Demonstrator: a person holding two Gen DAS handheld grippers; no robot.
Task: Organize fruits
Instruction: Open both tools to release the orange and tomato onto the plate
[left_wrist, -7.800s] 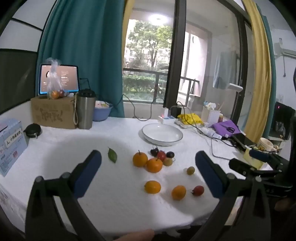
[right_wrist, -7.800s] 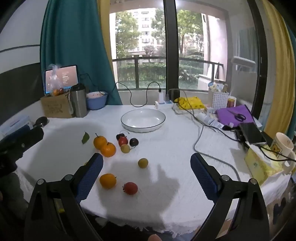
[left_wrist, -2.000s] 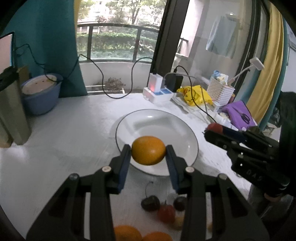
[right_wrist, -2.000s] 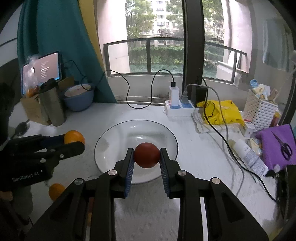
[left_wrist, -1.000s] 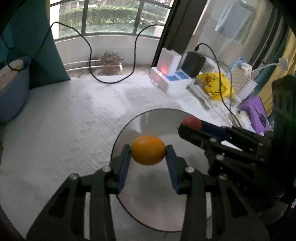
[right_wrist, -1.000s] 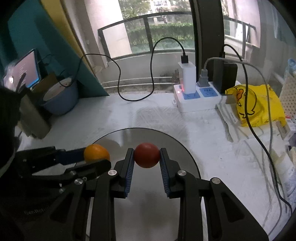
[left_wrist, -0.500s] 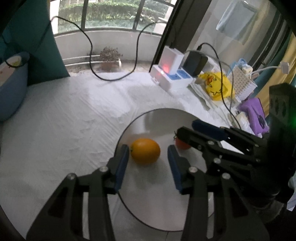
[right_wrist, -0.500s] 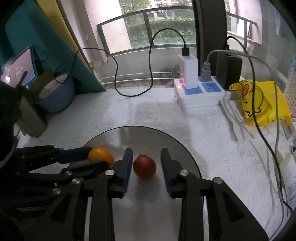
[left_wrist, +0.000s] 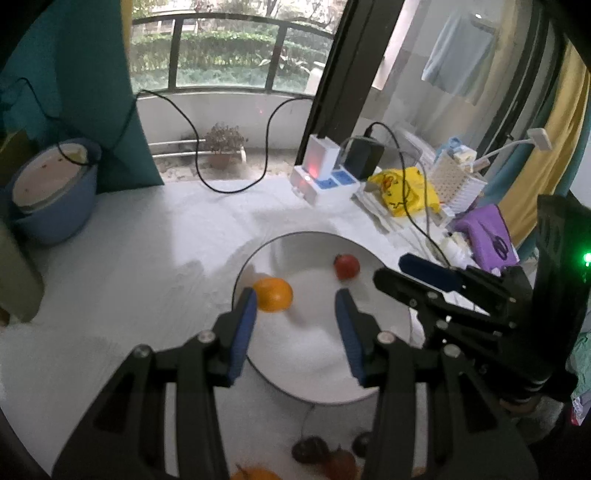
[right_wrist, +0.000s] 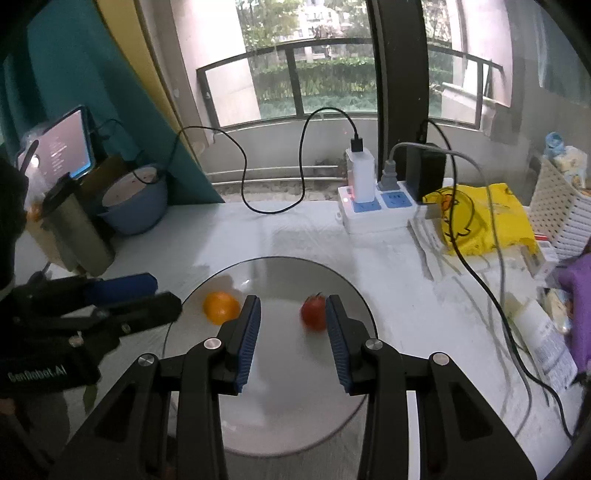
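Note:
A white plate (left_wrist: 317, 384) lies on the white tablecloth; it also shows in the right wrist view (right_wrist: 288, 428). An orange (left_wrist: 272, 294) and a small red fruit (left_wrist: 346, 266) lie on it, apart from each other. My left gripper (left_wrist: 295, 314) is open and empty above the plate, with the orange just beyond its left fingertip. My right gripper (right_wrist: 291, 317) is open and empty, with the red fruit (right_wrist: 314, 312) beside its right fingertip and the orange (right_wrist: 220, 307) to the left. Each gripper shows in the other's view.
More fruits (left_wrist: 317, 452) lie on the cloth near the plate's front edge. A power strip (right_wrist: 373, 208) with cables, a yellow bag (right_wrist: 480, 218) and a white basket (right_wrist: 561, 206) stand behind right. A blue bowl (right_wrist: 135, 201) and a steel flask (right_wrist: 79, 229) stand at the left.
Both grippers opened wider and pulled back and up from the plate. The orange and the red fruit stay on the plate where they were let go.

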